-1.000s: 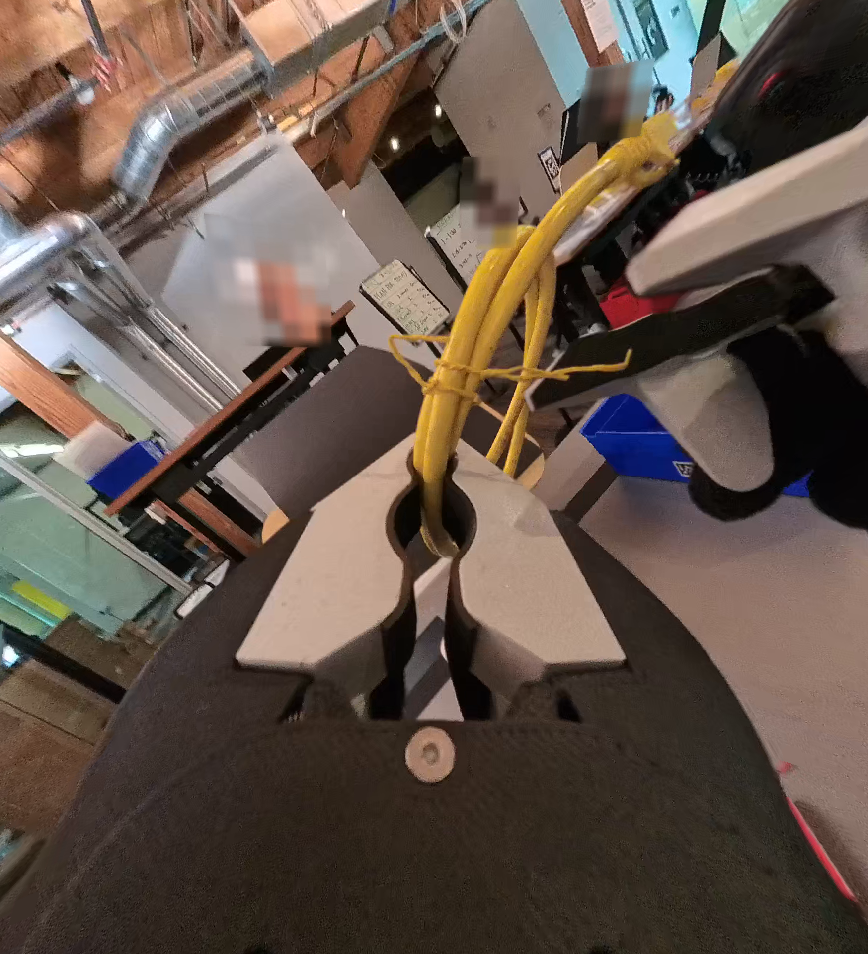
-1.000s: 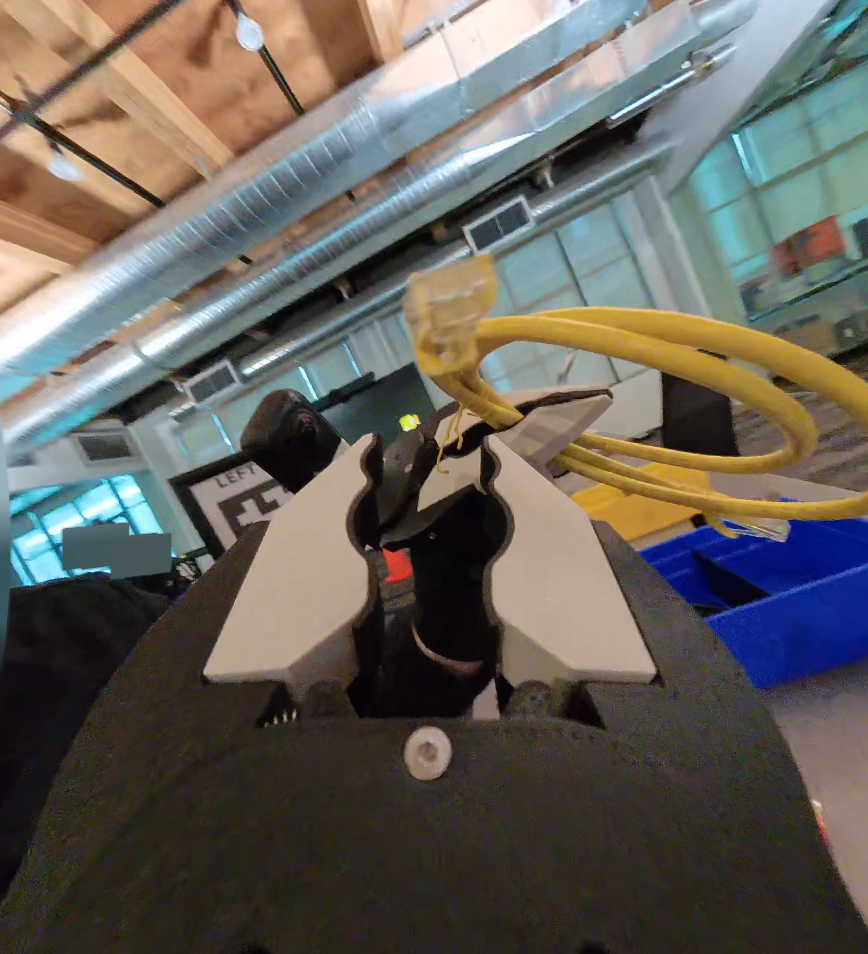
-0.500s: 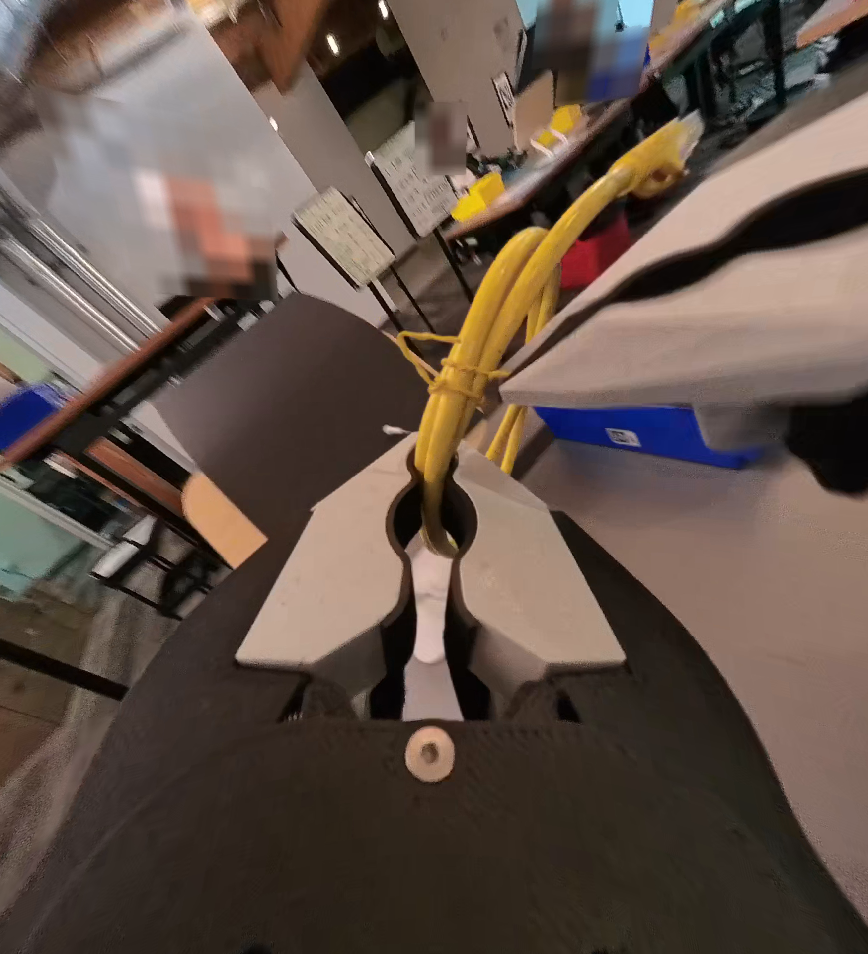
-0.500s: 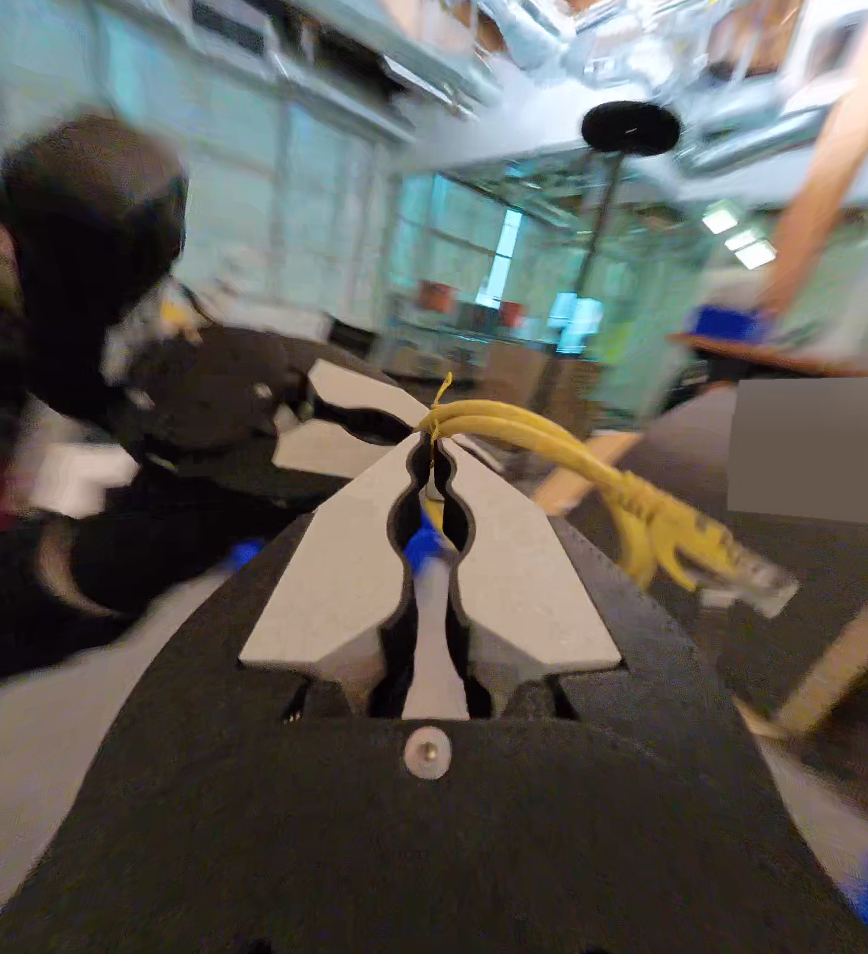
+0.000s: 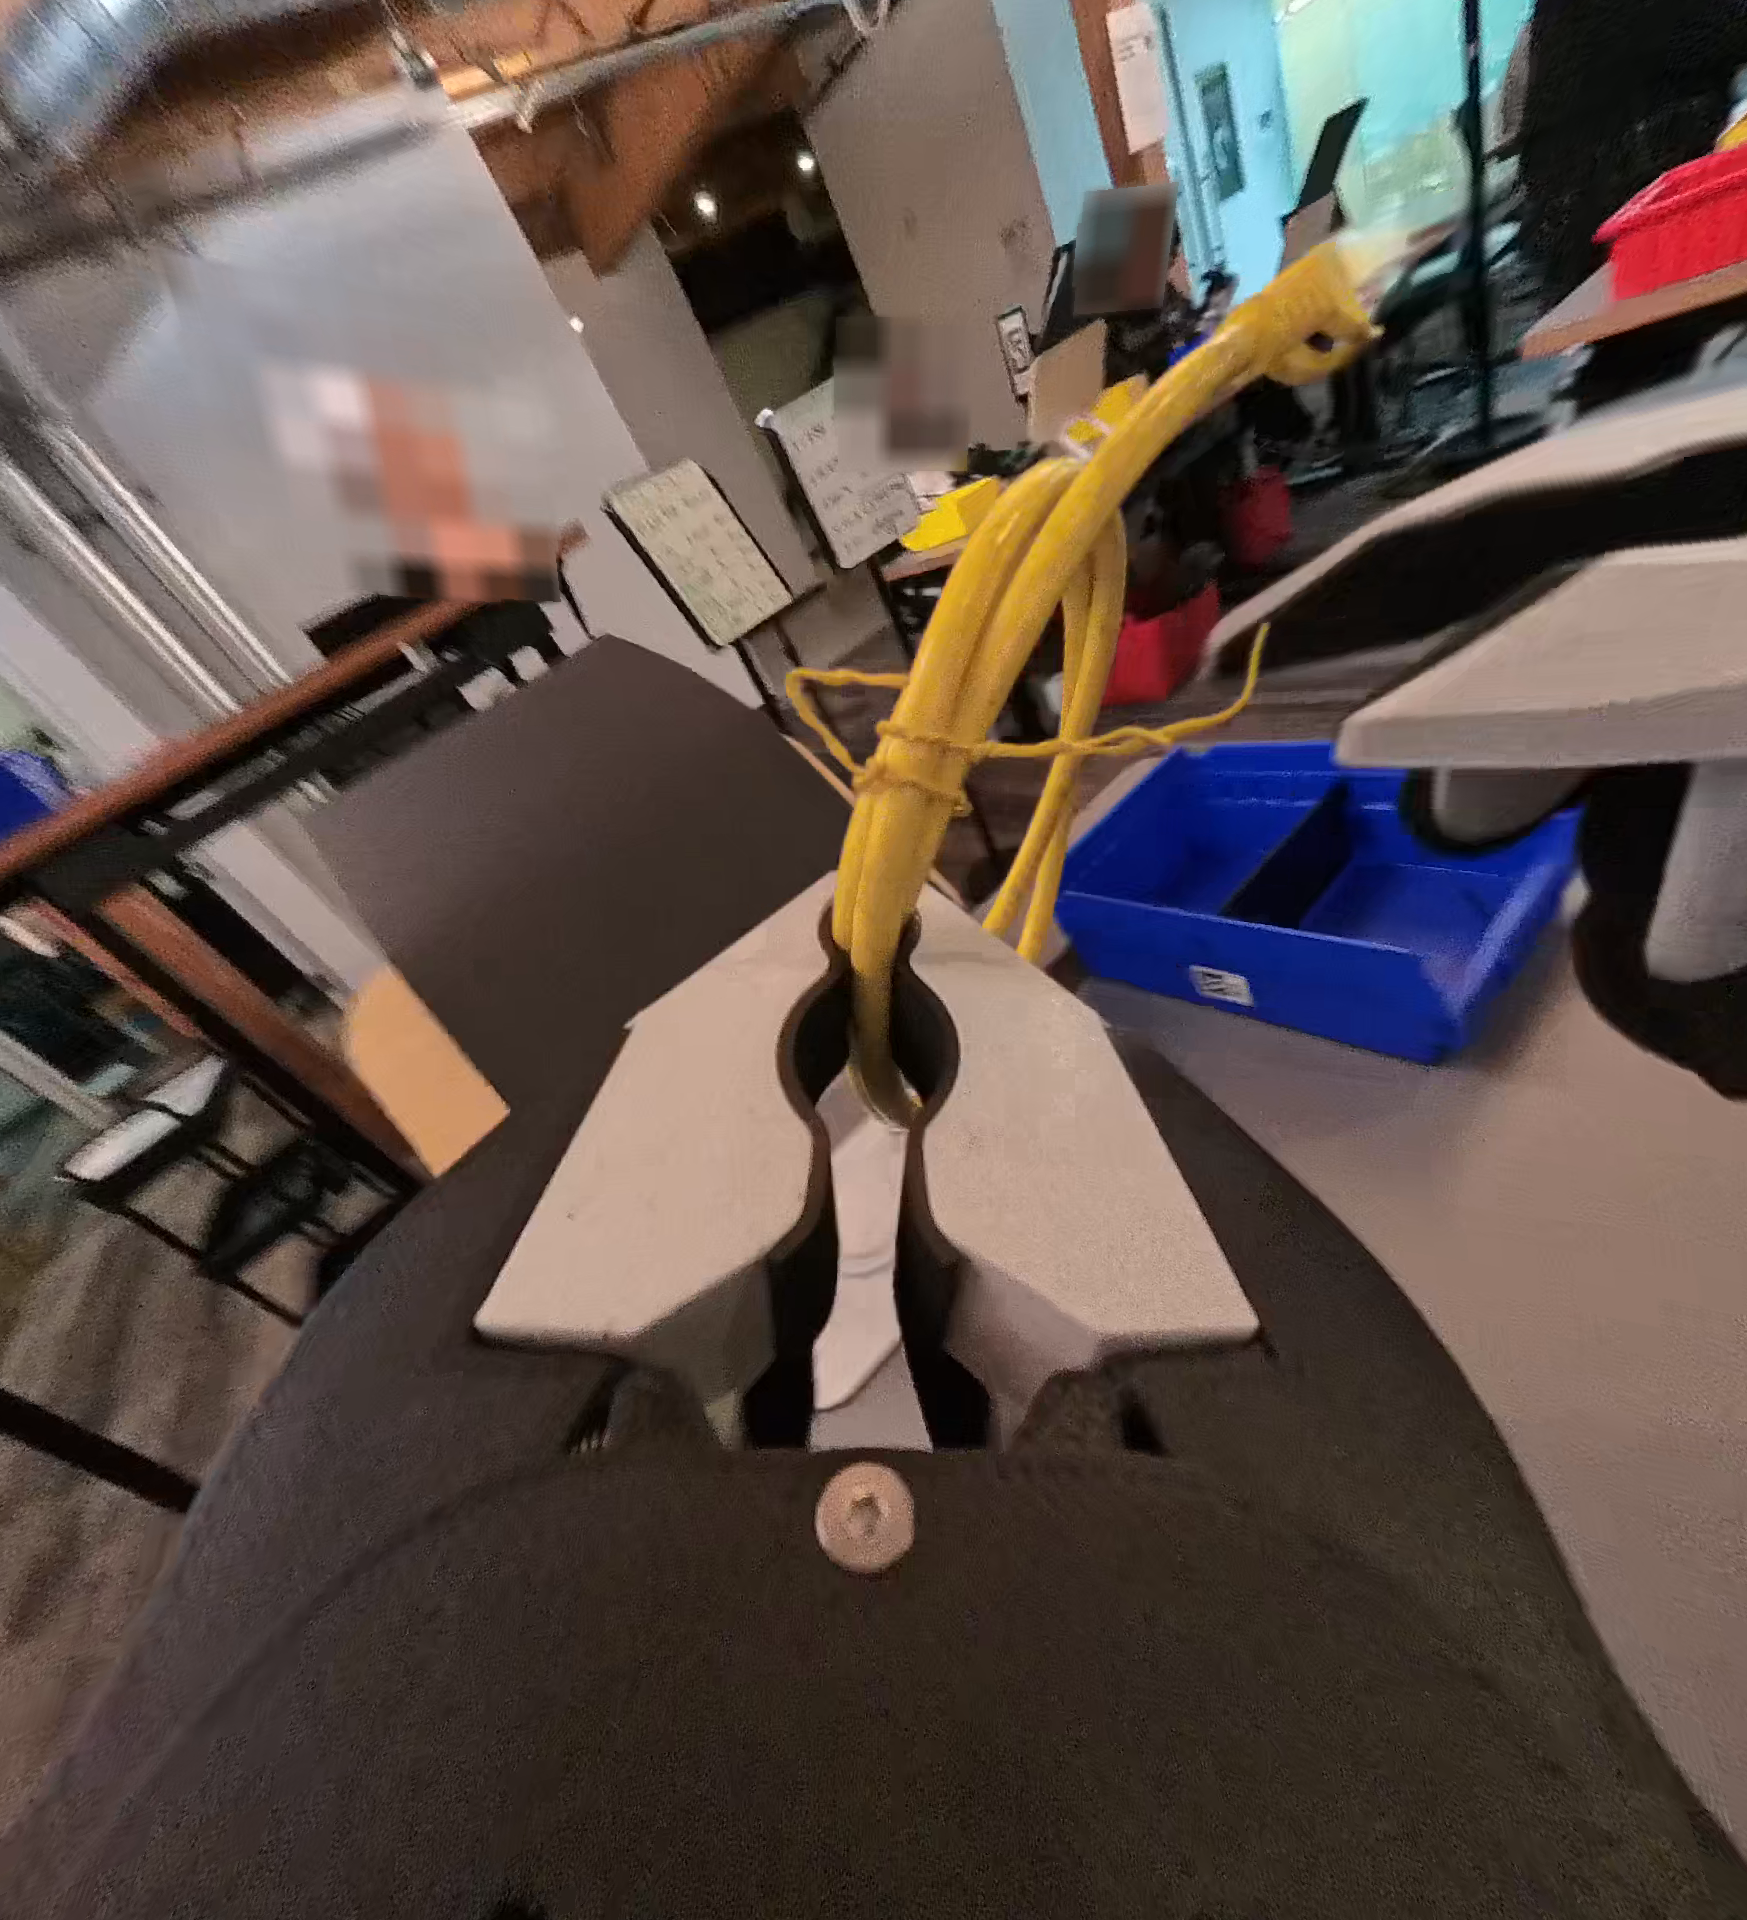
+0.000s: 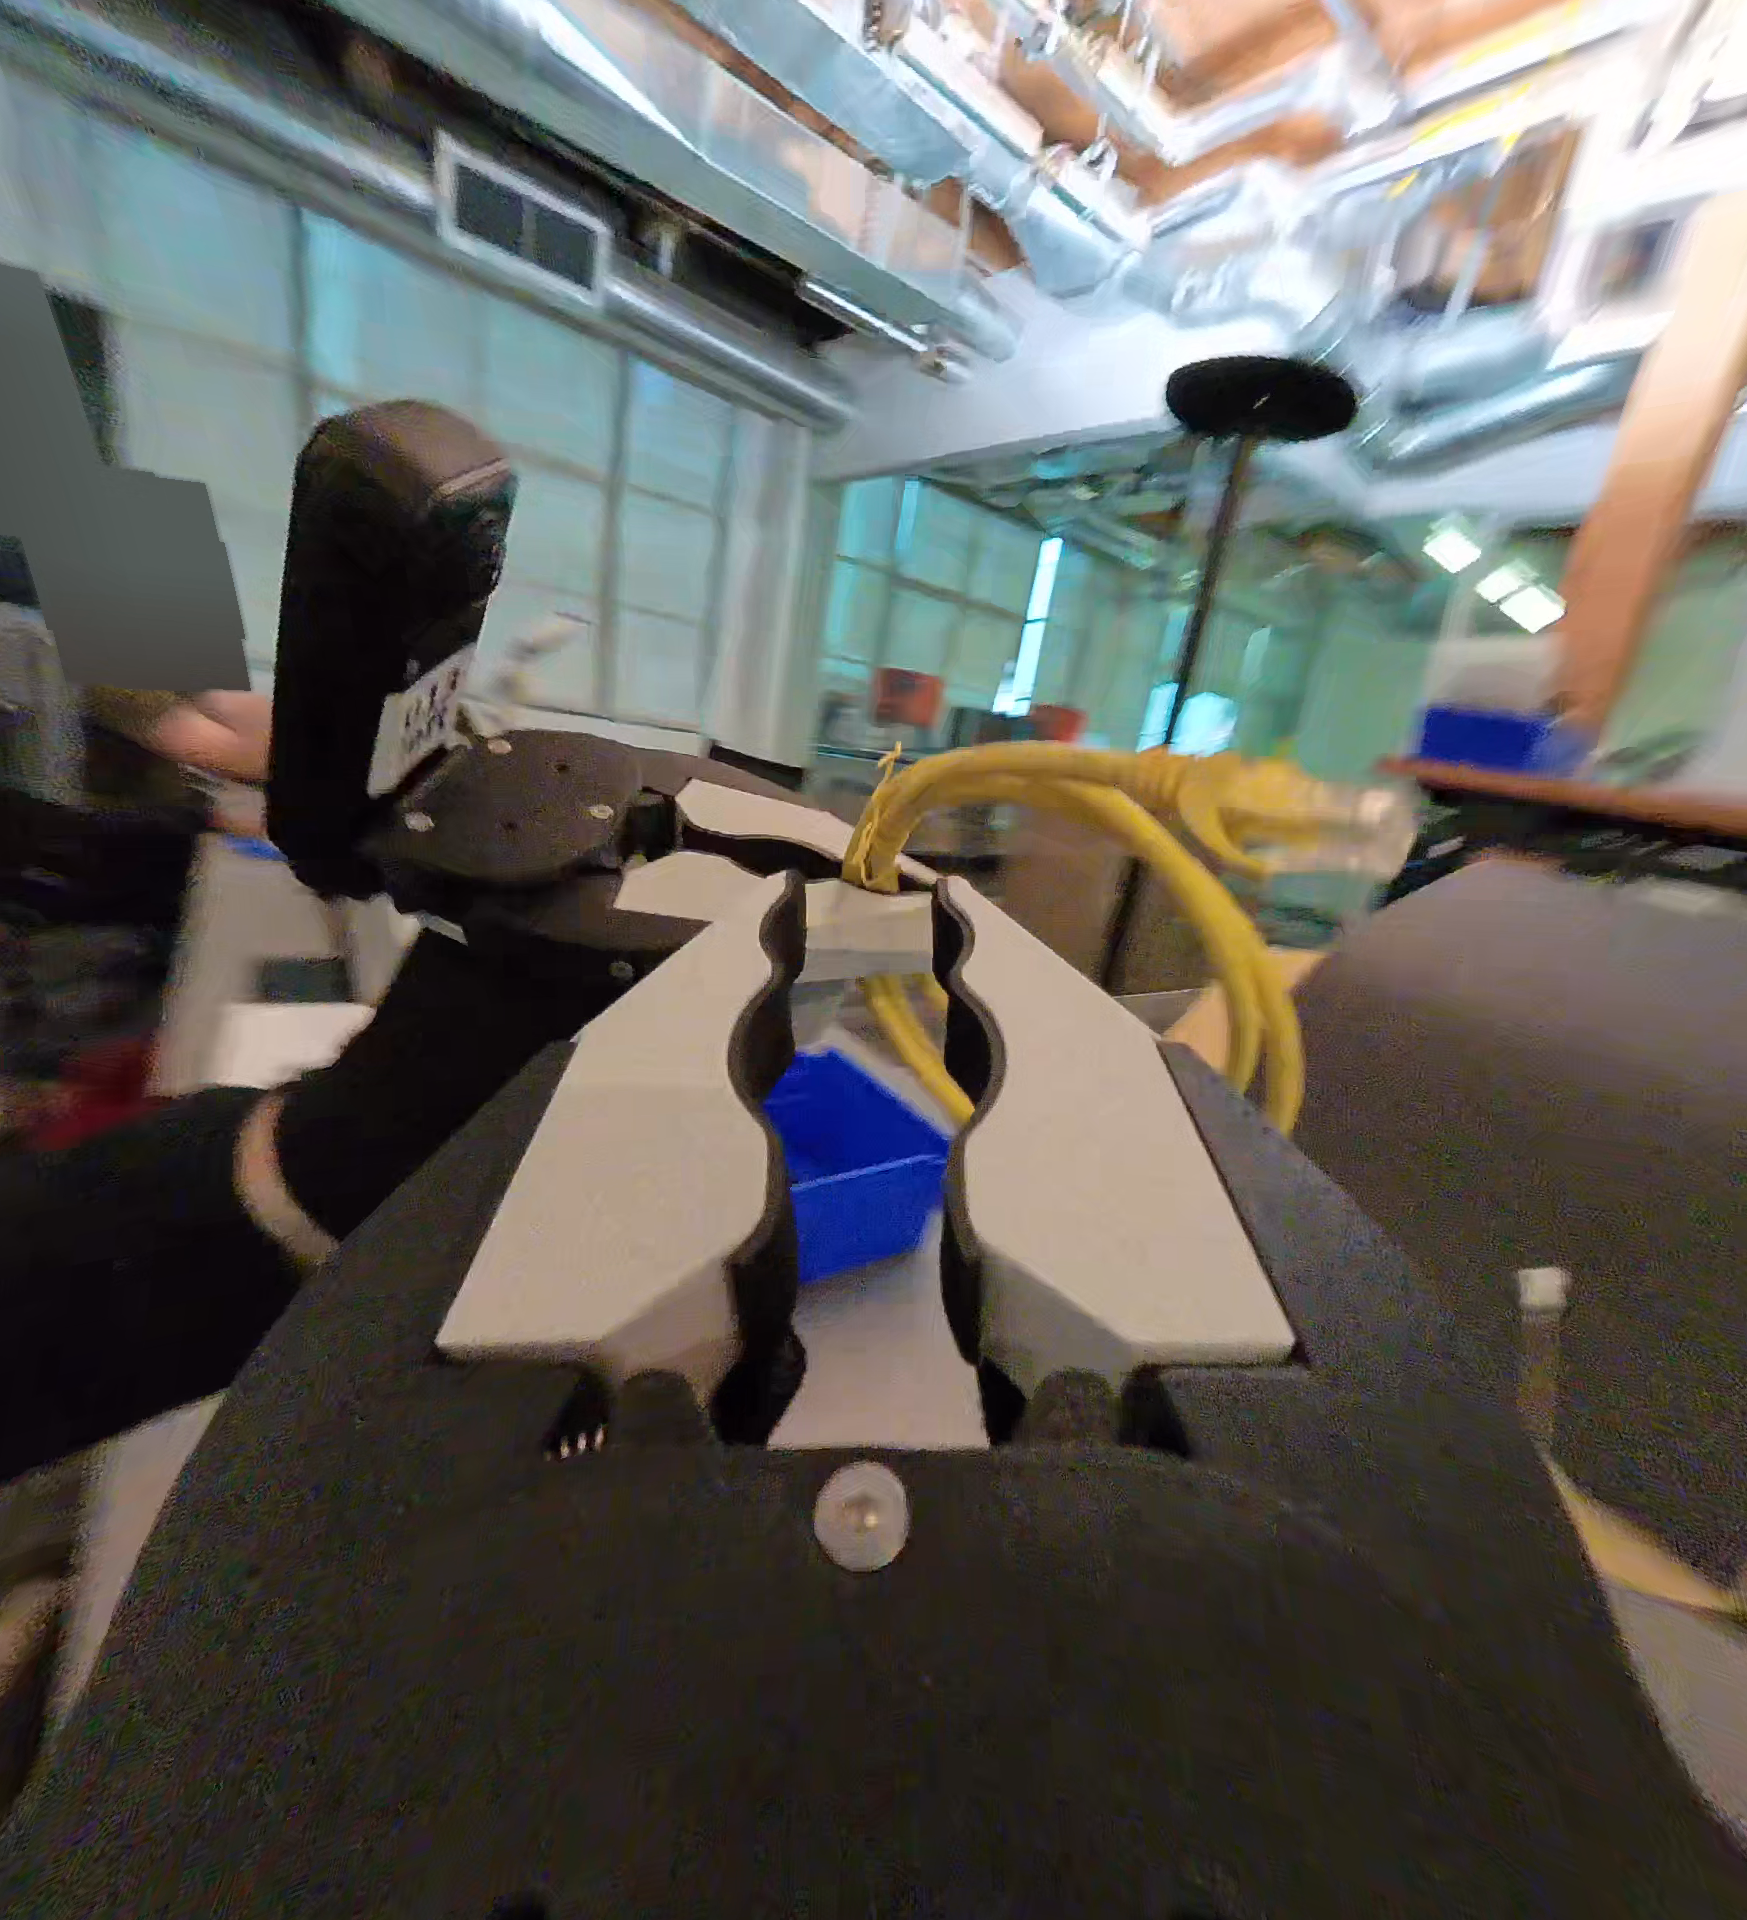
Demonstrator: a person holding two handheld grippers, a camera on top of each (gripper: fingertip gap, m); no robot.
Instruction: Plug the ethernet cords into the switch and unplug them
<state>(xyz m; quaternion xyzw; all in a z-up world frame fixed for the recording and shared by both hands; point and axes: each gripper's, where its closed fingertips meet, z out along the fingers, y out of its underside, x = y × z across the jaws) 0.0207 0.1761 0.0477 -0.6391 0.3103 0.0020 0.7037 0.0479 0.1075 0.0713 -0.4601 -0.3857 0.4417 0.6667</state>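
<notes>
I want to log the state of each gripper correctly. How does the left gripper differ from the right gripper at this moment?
The left gripper has its jaws closed on the bundled yellow ethernet cord, while the right gripper has its jaws apart and holds nothing. The cord rises straight out of the left gripper; beside the right gripper it only loops past, its clear plug free in the air. Both have grey fingers on a black body and are held above a grey table near a blue bin.

2 tools (image 5: 874,935) (image 6: 869,904), 1 yellow cord bundle (image 5: 994,623), 1 blue bin (image 5: 1305,935).
</notes>
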